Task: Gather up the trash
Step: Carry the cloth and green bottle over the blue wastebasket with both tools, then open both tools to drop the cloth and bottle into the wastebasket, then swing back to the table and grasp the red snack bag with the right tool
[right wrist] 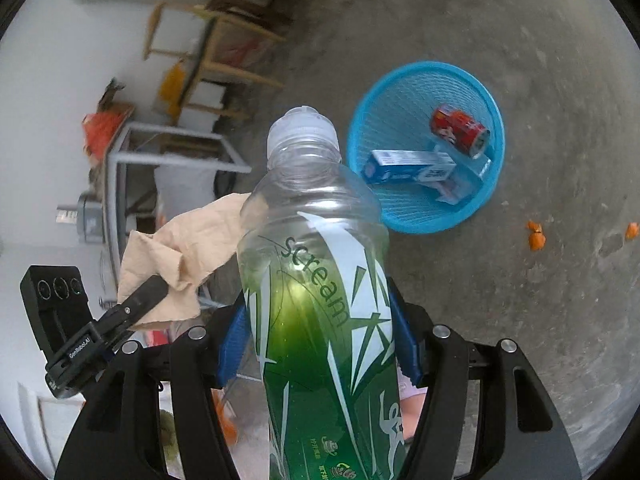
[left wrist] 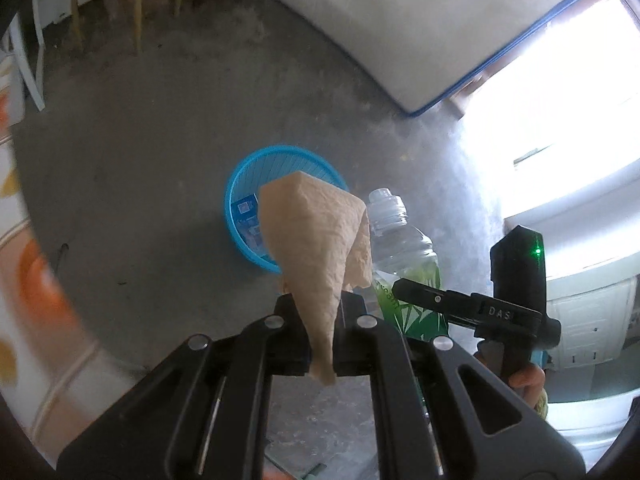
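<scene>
My left gripper (left wrist: 319, 305) is shut on a crumpled tan paper napkin (left wrist: 316, 232), which stands up between its fingers. It hangs above a blue plastic basket (left wrist: 245, 184) on the concrete floor. My right gripper (right wrist: 320, 322) is shut on a clear plastic bottle (right wrist: 312, 240) with a green label, its blue pads (right wrist: 234, 340) pressing both sides. The basket (right wrist: 400, 80) lies ahead and to the right of the bottle and holds a red can (right wrist: 460, 130) and a blue box (right wrist: 412, 168). Both grippers are side by side: the bottle (left wrist: 404, 240) shows beside the napkin (right wrist: 176, 248).
Orange peel scraps (right wrist: 536, 236) lie on the floor right of the basket. Wooden stools (left wrist: 120, 4) and a white mattress with a blue edge (left wrist: 400, 20) stand beyond. A patterned tablecloth (left wrist: 24, 280) is at the left. A grey metal frame (right wrist: 176, 148) stands behind the napkin.
</scene>
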{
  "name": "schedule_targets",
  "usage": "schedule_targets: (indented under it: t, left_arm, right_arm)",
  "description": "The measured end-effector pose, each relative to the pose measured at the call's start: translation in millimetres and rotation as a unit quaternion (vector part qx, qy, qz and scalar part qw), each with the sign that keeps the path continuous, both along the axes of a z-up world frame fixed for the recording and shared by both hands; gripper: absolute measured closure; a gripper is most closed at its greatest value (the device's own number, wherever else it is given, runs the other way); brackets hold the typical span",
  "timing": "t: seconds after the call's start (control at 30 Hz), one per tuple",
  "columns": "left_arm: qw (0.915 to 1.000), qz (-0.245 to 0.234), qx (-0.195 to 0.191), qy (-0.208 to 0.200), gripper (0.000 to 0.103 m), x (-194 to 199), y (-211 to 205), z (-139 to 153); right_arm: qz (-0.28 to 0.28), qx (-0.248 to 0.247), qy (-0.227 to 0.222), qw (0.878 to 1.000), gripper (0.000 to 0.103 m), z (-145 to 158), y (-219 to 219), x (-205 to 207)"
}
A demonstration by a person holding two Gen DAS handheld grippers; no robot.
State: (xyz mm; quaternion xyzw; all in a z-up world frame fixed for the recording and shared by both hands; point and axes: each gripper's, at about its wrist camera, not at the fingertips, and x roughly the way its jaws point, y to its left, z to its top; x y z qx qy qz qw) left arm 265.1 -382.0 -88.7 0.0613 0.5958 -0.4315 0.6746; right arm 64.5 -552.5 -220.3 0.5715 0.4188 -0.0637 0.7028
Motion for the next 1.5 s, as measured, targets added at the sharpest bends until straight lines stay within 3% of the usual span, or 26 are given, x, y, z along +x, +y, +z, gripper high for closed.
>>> schedule_targets:
  t: [0.13,0.33,0.43,0.47,0.5,0.53,0.57,0.83,1.0,1.13,1.33,1.5]
  left_arm:
    - [0.9989,0.002,0.037,0.028,0.097,20.6,-37.3,-43.5]
    - [0.9924,0.012,0.108,0.058,0.097,47.9,-71.3,-107.7]
    - [0.9904,0.016,0.111,0.081,0.097,55.9,-82.0,-125.0]
    - [0.9892,0.018,0.115,0.089,0.093,59.0,-85.4,-130.0]
    - [0.9881,0.018,0.121,0.094,0.078,60.3,-88.6,-133.8]
    - [0.9875,0.020,0.126,0.092,0.053,55.7,-88.6,-131.7]
    - [0.9877,0.028,0.129,0.084,0.045,55.5,-88.8,-130.7]
    - [0.9918,0.046,0.085,0.083,0.042,58.5,-73.6,-103.7]
    - [0.9951,0.042,0.060,0.067,0.042,55.1,-62.2,-72.3]
    - [0.9980,0.034,0.027,0.046,0.042,39.0,-40.5,-29.1]
    - [0.9985,0.039,-0.039,-0.006,0.035,10.6,33.2,43.9]
    - [0.9896,0.081,-0.078,-0.090,0.026,-23.6,129.8,93.4]
  right_arm:
    - [-0.012,0.015,0.016,1.000,0.043,-30.6,-31.0,22.8]
    - [0.005,-0.041,0.071,0.997,0.043,-57.2,-76.3,69.0]
    - [0.029,-0.051,0.084,0.995,0.042,-65.3,-87.2,94.6]
    - [0.045,-0.058,0.083,0.994,0.041,-68.0,-89.5,106.1]
    - [0.053,-0.062,0.083,0.993,0.039,-69.5,-90.8,112.7]
    - [0.058,-0.069,0.080,0.993,0.036,-72.0,-93.8,120.7]
    - [0.058,-0.074,0.080,0.992,0.027,-74.2,-96.1,124.9]
    - [0.027,-0.078,0.077,0.994,0.024,-82.8,-101.4,119.7]
    - [0.023,-0.088,0.072,0.993,0.024,-78.5,-97.3,100.1]
    - [0.034,-0.116,0.081,0.989,0.024,-70.5,-87.5,89.0]
    - [0.054,-0.148,0.069,0.985,0.024,-45.2,-63.4,74.8]
    - [0.078,-0.177,0.027,0.981,0.024,0.6,-27.1,57.9]
